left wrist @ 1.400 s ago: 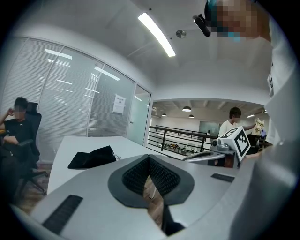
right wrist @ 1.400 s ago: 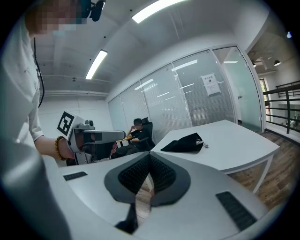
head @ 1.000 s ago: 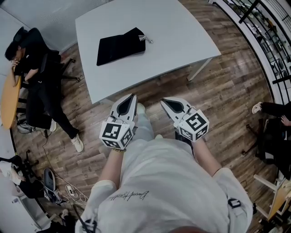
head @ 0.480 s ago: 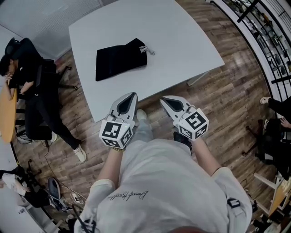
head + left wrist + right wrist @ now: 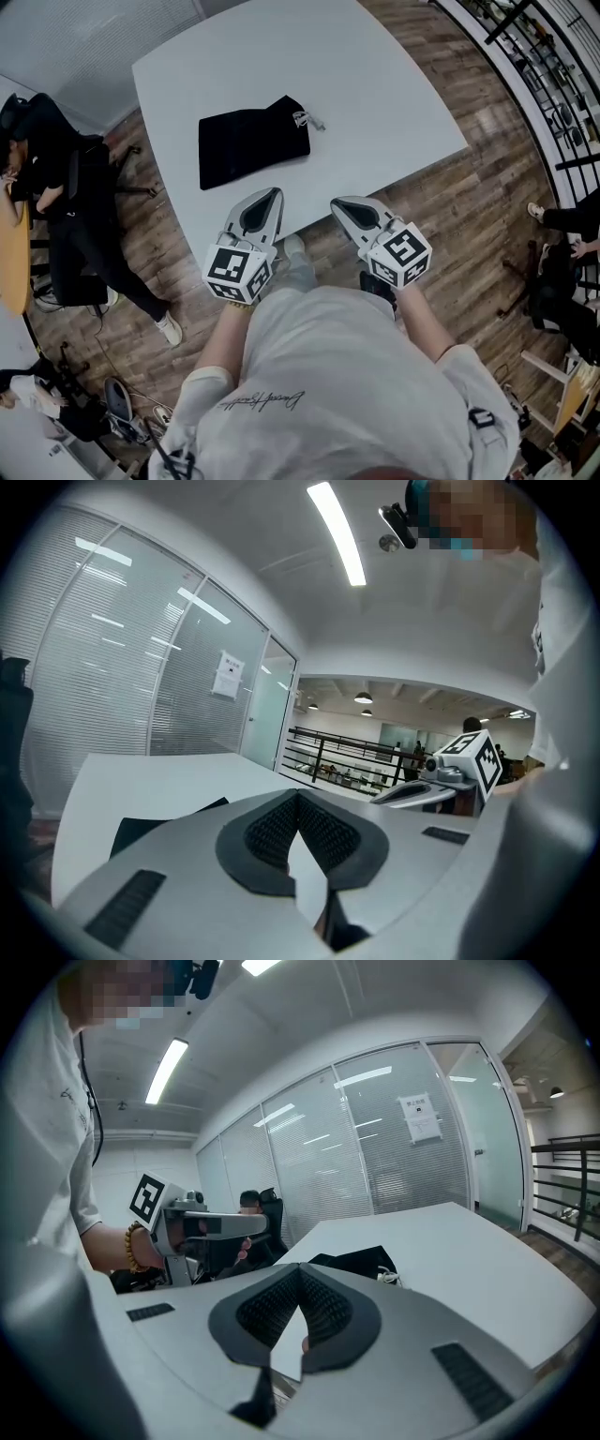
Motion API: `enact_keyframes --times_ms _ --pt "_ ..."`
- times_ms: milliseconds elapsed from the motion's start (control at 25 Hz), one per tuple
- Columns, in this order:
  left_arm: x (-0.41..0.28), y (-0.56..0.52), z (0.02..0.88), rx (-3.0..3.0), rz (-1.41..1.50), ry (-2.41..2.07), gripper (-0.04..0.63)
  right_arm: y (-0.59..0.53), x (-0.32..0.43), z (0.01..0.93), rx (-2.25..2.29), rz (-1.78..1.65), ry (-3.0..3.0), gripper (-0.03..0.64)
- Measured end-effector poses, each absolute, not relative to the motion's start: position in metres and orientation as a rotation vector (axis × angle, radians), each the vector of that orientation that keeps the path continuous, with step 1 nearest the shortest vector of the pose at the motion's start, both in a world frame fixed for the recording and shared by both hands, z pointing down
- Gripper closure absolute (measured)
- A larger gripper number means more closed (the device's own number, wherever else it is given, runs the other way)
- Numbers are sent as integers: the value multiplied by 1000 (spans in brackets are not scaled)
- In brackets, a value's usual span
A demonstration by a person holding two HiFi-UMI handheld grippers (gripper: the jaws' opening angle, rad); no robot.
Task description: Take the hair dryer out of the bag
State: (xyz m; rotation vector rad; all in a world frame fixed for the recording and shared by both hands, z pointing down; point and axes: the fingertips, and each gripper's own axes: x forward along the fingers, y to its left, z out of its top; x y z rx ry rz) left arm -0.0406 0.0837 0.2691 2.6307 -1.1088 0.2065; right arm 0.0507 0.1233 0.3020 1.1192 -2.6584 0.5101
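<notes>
Left gripper (image 5: 273,197) and right gripper (image 5: 337,203) hover, jaws pressed together and empty — a cloth-only pinch could drag the bag (image 5: 251,142) off the surface's (image 5: 394,84) near edge.

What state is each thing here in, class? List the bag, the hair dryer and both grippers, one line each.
Black bag: lying flat on the white table, untouched; whether its mouth is open or drawn shut cannot be told.
Hair dryer: not visible.
Left gripper: fingers closed together, empty, apart from the bag.
Right gripper: fingers closed together, empty, apart from the bag.
</notes>
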Motion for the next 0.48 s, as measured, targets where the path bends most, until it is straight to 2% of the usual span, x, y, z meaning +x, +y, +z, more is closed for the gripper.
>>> enact_keyframes --times_ms 480 --pt "-59 17 266 2676 197 -1030 583 49 29 303 1158 502 -2651 594"
